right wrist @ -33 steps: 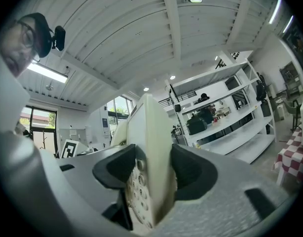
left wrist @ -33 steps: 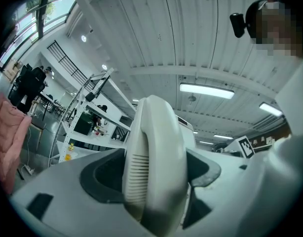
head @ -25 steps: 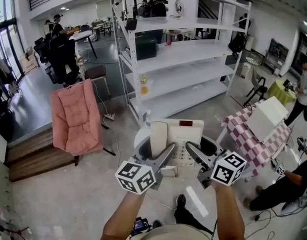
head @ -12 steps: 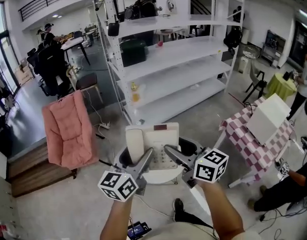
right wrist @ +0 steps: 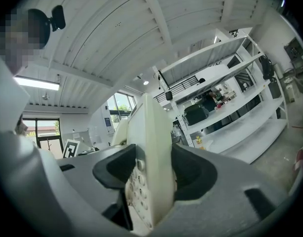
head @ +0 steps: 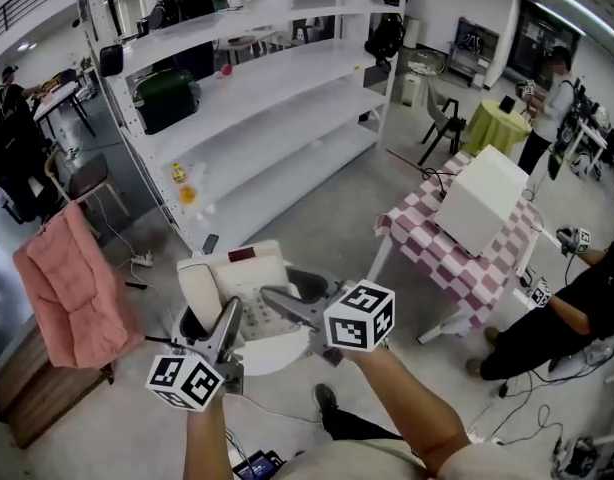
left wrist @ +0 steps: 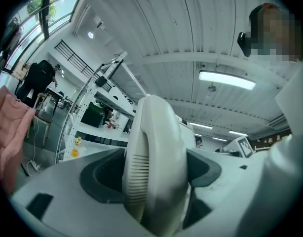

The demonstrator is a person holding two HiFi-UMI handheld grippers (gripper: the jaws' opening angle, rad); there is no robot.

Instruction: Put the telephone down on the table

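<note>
I hold a cream desk telephone [head: 249, 286] in the air between both grippers, handset on its left side. In the head view my left gripper [head: 228, 314] reaches up from below and is shut on the handset side. My right gripper [head: 274, 296] comes in from the right, shut on the keypad side. The left gripper view shows the ribbed handset [left wrist: 152, 152] clamped between the jaws of the left gripper [left wrist: 155, 169]. The right gripper view shows the phone's edge with round keys [right wrist: 147, 167] pinched in the right gripper [right wrist: 149, 176]. A table with a red-and-white checked cloth [head: 442, 268] stands to the right.
A white box [head: 480, 200] sits on the checked table. A tall white shelving rack [head: 257, 98] stands behind, a pink padded chair [head: 72, 293] at the left. A person in black [head: 572, 313] crouches at the right edge. Cables lie on the concrete floor.
The head view has swung to the right, so the checked table sits nearer the middle and the phone with both grippers has shifted left. Both grippers keep their hold.
</note>
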